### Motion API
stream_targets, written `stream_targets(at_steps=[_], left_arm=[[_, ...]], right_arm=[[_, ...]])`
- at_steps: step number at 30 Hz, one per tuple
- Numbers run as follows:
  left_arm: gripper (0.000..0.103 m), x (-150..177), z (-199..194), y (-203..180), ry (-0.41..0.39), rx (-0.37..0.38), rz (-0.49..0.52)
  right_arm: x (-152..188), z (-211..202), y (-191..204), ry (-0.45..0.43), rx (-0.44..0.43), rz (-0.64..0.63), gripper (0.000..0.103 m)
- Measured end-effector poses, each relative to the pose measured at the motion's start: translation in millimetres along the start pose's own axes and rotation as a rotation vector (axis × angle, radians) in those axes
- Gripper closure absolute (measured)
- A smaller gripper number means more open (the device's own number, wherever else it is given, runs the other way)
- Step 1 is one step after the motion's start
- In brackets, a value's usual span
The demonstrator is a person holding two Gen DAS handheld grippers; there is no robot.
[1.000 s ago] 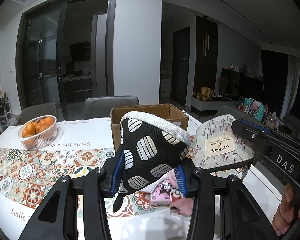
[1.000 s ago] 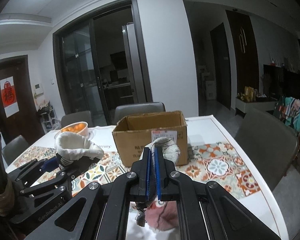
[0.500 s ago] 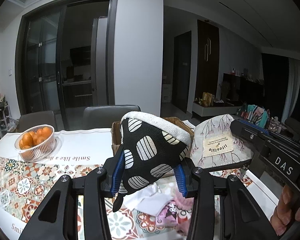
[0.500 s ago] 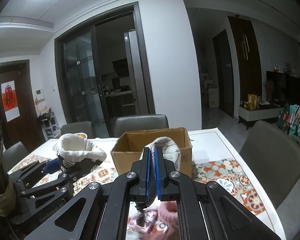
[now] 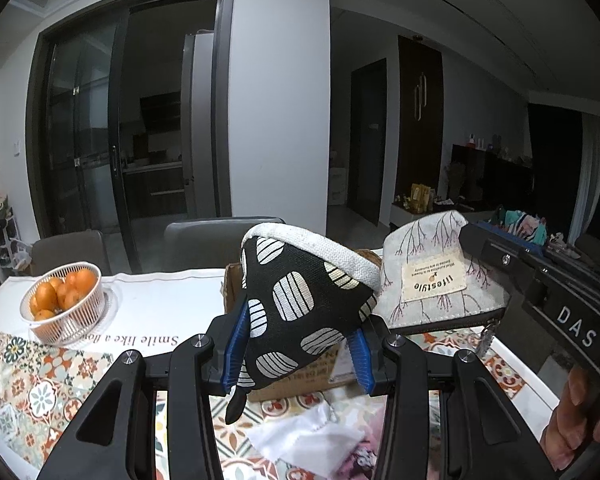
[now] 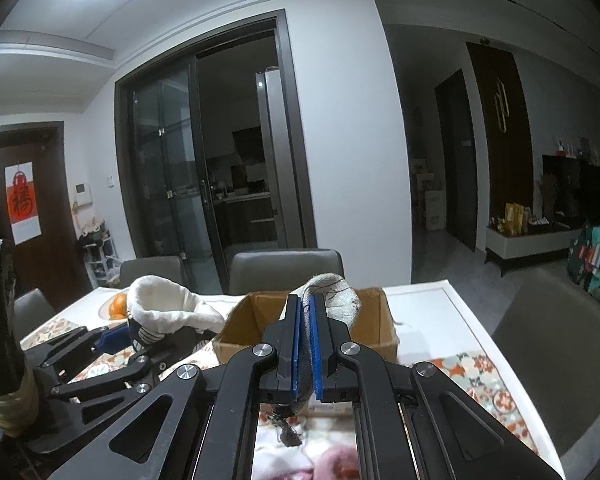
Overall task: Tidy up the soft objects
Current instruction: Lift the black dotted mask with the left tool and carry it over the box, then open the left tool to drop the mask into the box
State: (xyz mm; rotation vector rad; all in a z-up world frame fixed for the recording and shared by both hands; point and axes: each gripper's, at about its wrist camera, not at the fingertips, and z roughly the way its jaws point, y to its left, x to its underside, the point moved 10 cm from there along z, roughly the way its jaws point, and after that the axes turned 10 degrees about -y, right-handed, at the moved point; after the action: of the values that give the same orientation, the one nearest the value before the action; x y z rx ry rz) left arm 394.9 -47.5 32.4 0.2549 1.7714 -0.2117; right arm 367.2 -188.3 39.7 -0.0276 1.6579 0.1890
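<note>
Both tongs have risen toward the brown cardboard box (image 6: 306, 330): left tongs (image 5: 296, 354) grip the black spotted fabric pouch (image 5: 300, 312), right tongs (image 6: 305, 354) pinch the grey branch-print zip pouch (image 5: 432, 276), drop-off looks close

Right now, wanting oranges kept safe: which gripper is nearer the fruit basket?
Left. The left gripper sits nearer the fruit basket; the right gripper is farther, beyond the left.
</note>
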Motion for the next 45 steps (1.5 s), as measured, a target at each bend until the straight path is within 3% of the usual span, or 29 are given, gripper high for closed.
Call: stream_targets(at_steps=[11, 17, 27, 30, 35, 38, 40, 45], left_arm=[[0.059, -2, 63, 2, 0.039, -0.001, 0.018], [0.059, 10, 102, 4, 0.124, 0.052, -0.026], [0.057, 33, 152, 1, 0.237, 0.039, -0.016], [0.053, 37, 163, 1, 0.267, 0.039, -0.023], [0.03, 41, 174, 0, 0.305, 0.024, -0.001], [0.021, 38, 170, 4, 0.296, -0.008, 0.019], [0.02, 36, 163, 5, 0.28, -0.025, 0.035], [0.02, 33, 142, 13, 0.24, -0.074, 0.044]], right_arm=[[-6, 47, -12, 0.0, 0.004, -0.013, 0.097], [-1, 75, -20, 0.038, 0.002, 0.012, 0.097], [24, 113, -31, 0.145, 0.016, 0.006, 0.097], [36, 124, -41, 0.193, 0.026, 0.036, 0.097], [48, 138, -52, 0.257, 0.007, 0.078, 0.096], [51, 141, -56, 0.292, -0.008, 0.103, 0.087], [49, 142, -56, 0.282, -0.008, 0.111, 0.071], [47, 129, -61, 0.277, 0.022, 0.097, 0.068]])
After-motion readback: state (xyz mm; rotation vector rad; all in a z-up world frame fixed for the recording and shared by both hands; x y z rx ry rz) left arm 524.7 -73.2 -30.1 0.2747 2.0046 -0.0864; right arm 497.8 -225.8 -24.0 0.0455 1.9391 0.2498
